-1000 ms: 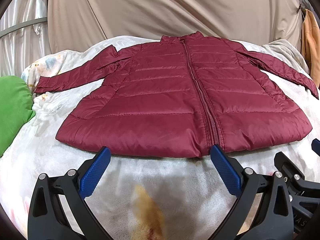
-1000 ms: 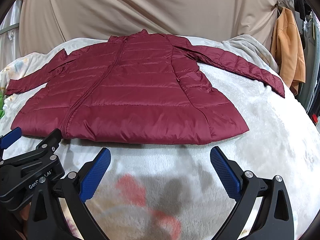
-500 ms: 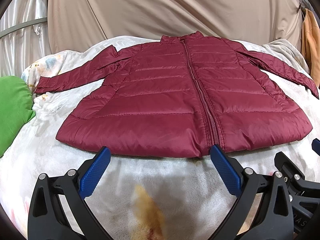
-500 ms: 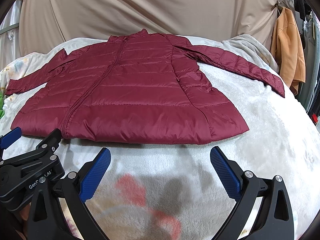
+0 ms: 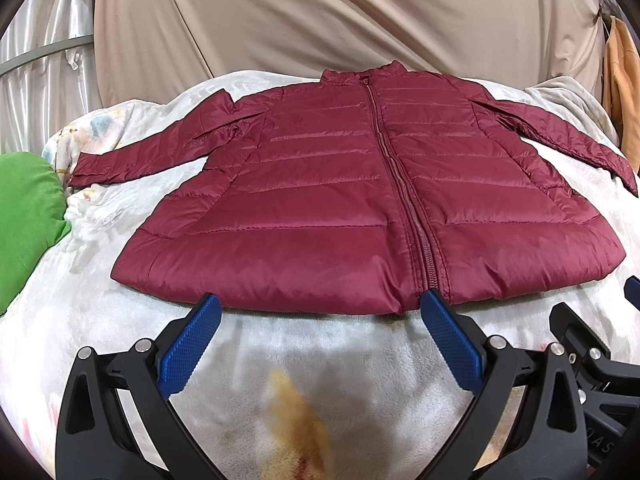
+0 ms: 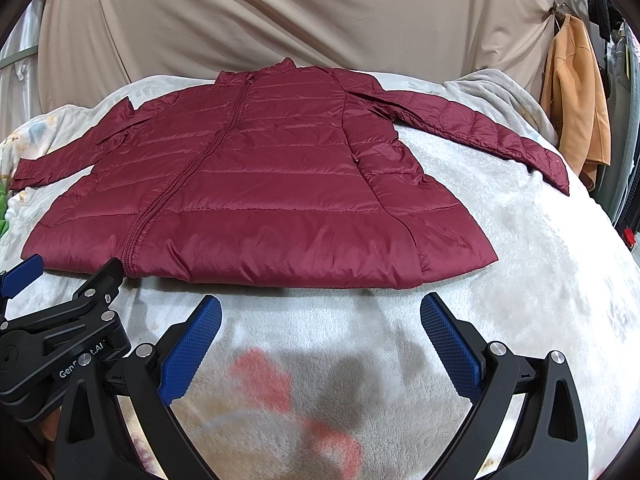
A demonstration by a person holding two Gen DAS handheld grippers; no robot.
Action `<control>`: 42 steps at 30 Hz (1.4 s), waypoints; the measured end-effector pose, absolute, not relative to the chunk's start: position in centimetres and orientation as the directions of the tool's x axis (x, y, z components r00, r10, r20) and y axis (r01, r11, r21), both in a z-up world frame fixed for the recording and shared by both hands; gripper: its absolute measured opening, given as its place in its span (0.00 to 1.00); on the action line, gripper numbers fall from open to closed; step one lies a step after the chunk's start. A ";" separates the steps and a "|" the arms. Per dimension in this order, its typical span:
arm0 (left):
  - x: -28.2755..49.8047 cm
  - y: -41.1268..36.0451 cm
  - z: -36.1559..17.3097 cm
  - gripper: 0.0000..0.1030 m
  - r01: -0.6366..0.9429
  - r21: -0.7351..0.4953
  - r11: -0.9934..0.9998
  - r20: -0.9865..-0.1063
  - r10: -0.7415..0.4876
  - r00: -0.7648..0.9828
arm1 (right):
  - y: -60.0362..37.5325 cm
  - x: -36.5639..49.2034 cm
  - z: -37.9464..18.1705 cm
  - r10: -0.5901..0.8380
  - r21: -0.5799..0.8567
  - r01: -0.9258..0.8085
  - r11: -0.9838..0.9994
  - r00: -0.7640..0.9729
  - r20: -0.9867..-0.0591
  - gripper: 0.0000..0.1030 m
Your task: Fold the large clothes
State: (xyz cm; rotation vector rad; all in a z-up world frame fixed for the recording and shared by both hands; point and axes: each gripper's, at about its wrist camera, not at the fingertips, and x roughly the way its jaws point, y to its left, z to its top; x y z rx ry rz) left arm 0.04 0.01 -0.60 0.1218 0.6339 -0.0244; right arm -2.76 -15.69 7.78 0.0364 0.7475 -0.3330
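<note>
The jacket is lying on the blanket, just ahead of both grippers' fingertips, its sleeves extending left and right.

- Green cushion: at the bed's left edge, cut off by the left wrist picture's rim; only a sliver shows in the right wrist view.
- Orange garment: hanging past the bed's far right corner; hanger and top lost in blur, and only a strip shows in the left wrist view.
- Maroon jacket: right cuff runs to the left wrist picture's edge; its back lies hidden against the blanket.
- Blanket prints: orange and red patches at the near edge, blurred, shapes unreadable.
- Left tool: in the right wrist view one blue tip shows; lettering partly covered.
- Dark items beyond the orange garment: too small to identify.
</note>
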 end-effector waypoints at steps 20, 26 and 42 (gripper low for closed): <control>0.1 0.0 -0.6 0.95 0.060 0.108 0.992 -0.594 0.016 0.805 | -15.7 -2.7 7.8 -0.283 -0.085 0.310 0.947 0.683 -0.674 0.95; 0.1 0.7 -0.7 0.95 0.087 0.056 0.995 -0.610 -0.035 0.792 | -17.0 -2.7 7.8 -0.208 -0.008 0.287 0.958 0.675 -0.708 0.95; 4.8 9.8 5.3 0.95 0.045 0.019 0.999 -0.542 -0.027 0.840 | -50.6 -0.3 12.8 -0.353 0.266 0.707 0.656 0.598 -0.719 0.95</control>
